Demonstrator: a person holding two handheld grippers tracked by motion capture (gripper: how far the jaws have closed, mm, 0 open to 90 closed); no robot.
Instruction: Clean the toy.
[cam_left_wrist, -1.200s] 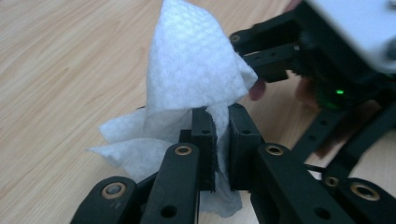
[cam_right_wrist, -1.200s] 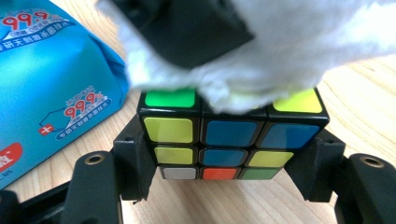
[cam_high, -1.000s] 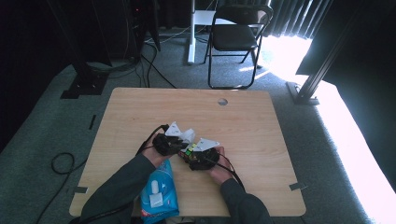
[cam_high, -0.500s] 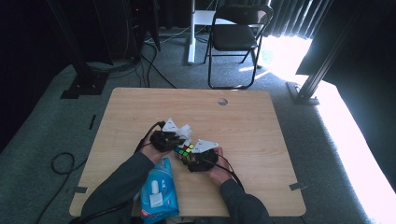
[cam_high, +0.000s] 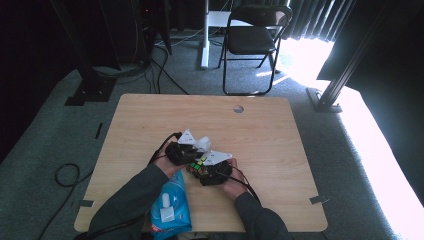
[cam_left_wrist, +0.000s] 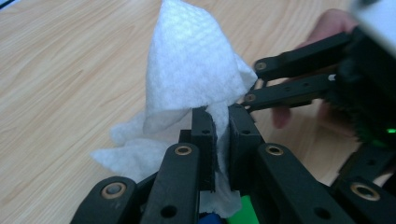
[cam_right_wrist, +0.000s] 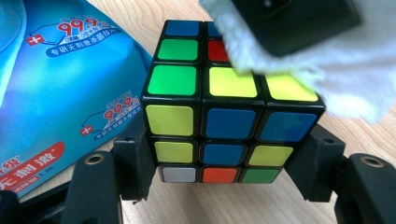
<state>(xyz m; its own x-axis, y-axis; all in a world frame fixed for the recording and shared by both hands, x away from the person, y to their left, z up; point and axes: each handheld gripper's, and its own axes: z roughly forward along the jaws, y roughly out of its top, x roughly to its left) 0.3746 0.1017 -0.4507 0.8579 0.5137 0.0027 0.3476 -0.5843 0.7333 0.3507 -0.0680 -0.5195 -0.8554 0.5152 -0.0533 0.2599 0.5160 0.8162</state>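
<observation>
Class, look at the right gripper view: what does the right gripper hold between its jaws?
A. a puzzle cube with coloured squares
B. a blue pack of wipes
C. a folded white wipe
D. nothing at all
A: the right gripper has its black jaws pressed against both sides of the puzzle cube.

High view looks down and forward over the whole table (cam_high: 260, 125). Left gripper view sits tight behind its jaws, facing the wet wipe (cam_left_wrist: 187, 79). Right gripper view hugs the Rubik's cube (cam_right_wrist: 219, 116); both share that wipe.
</observation>
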